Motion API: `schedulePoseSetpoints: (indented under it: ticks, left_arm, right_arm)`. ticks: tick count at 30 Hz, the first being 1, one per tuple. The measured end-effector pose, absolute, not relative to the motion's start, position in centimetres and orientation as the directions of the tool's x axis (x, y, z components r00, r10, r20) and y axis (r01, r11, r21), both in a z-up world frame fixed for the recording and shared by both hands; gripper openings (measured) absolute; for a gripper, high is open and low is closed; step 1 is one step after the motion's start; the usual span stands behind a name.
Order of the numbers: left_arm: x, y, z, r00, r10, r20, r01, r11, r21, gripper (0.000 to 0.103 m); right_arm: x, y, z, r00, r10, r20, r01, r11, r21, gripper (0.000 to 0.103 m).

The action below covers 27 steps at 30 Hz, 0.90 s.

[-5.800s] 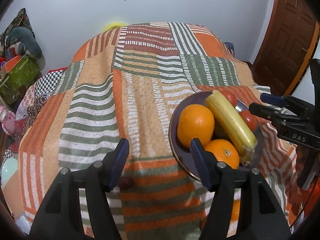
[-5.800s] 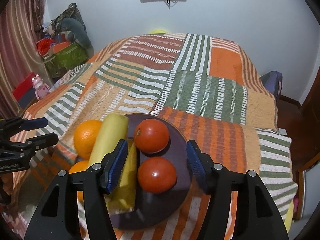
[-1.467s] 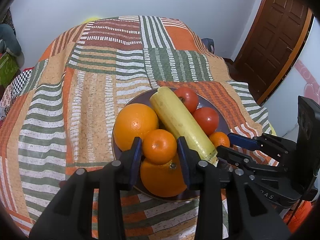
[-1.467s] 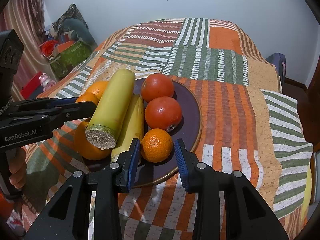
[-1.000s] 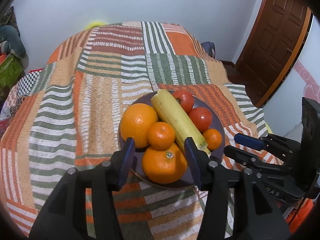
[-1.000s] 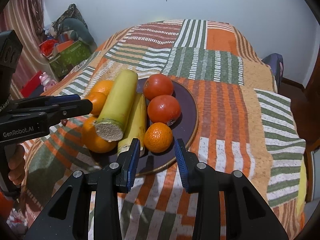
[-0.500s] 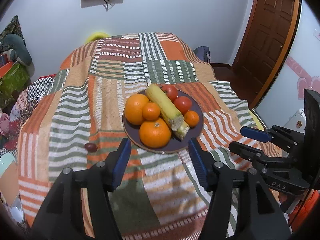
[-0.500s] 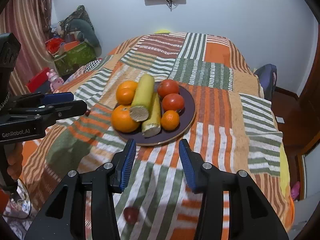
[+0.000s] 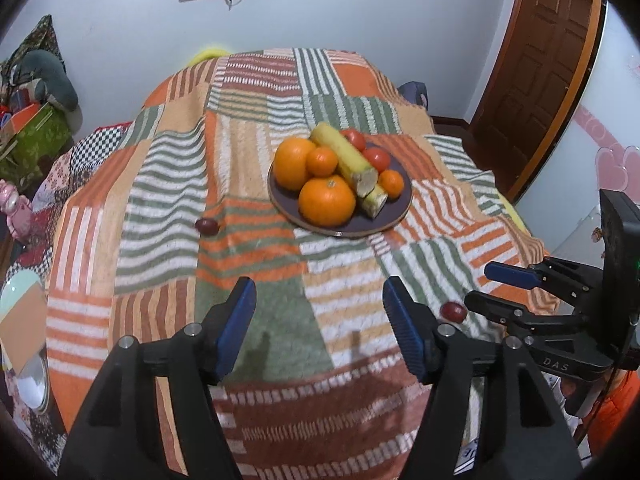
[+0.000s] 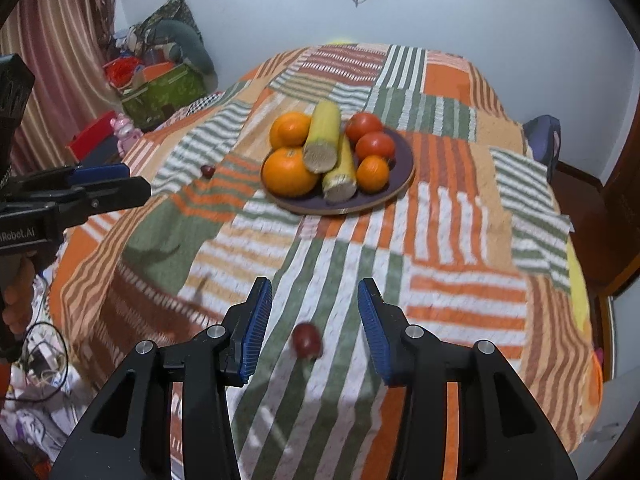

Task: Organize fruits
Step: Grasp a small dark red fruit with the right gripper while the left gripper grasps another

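Observation:
A dark plate (image 9: 402, 204) (image 10: 404, 168) on the striped bedspread holds oranges (image 9: 327, 201) (image 10: 289, 173), two tomatoes (image 10: 363, 127), two yellow corn cobs (image 9: 347, 156) (image 10: 323, 136) and small tangerines (image 10: 372, 173). A small dark red fruit (image 10: 306, 340) lies just ahead of my open right gripper (image 10: 315, 330); it also shows in the left wrist view (image 9: 453, 311). Another small red fruit (image 9: 207, 225) (image 10: 207, 170) lies left of the plate. My left gripper (image 9: 319, 330) is open and empty, well back from the plate.
The striped patchwork bedspread (image 9: 168, 184) covers a bed. A green box and soft toys (image 10: 160, 80) stand at the left. A brown door (image 9: 548, 64) is at the right. A blue bag (image 10: 542, 136) sits beyond the bed's right edge.
Both grippers have pulled back and up from the plate after letting go of the small tangerines. The plate now looks farther away, and the near red fruit has come into view.

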<state>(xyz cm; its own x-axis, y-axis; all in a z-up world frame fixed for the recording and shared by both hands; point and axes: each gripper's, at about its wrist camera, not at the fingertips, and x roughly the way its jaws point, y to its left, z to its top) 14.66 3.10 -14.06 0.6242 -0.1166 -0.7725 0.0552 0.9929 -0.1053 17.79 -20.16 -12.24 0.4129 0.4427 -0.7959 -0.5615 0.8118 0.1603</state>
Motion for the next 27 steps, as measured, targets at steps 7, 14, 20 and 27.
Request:
schedulePoseSetpoints:
  ticks: [7,14,20,27]
  left_arm:
    - [13.8,4.4,-15.7,0.615,-0.074,-0.785,0.018,0.997,-0.081,0.066]
    - [14.2,6.3,-17.2,0.595,-0.046,-0.802,-0.040,0.995,-0.087,0.066]
    - [15.2,7.8,-18.5,0.578,-0.020,-0.816,-0.061,0.996,-0.067,0.066]
    - [17.5,10.3,-19.4,0.575,-0.009,-0.818,-0.089,0.993,-0.074,0.062]
  right_arm:
    - [17.3,-19.8,-14.6,0.346,0.435,-0.832,-0.555,0.809,0.192,0.032]
    - [17.3,-19.9,-15.8,0.310,0.424,-0.851,-0.547,0.811,0.205,0.019]
    - [17.6,-19.6,-15.1,0.330,0.439,-0.836,-0.557,0.805,0.203,0.018]
    - [19.5,-18.4,-13.5,0.382,0.445,-0.810,-0.568,0.804,0.174,0.018]
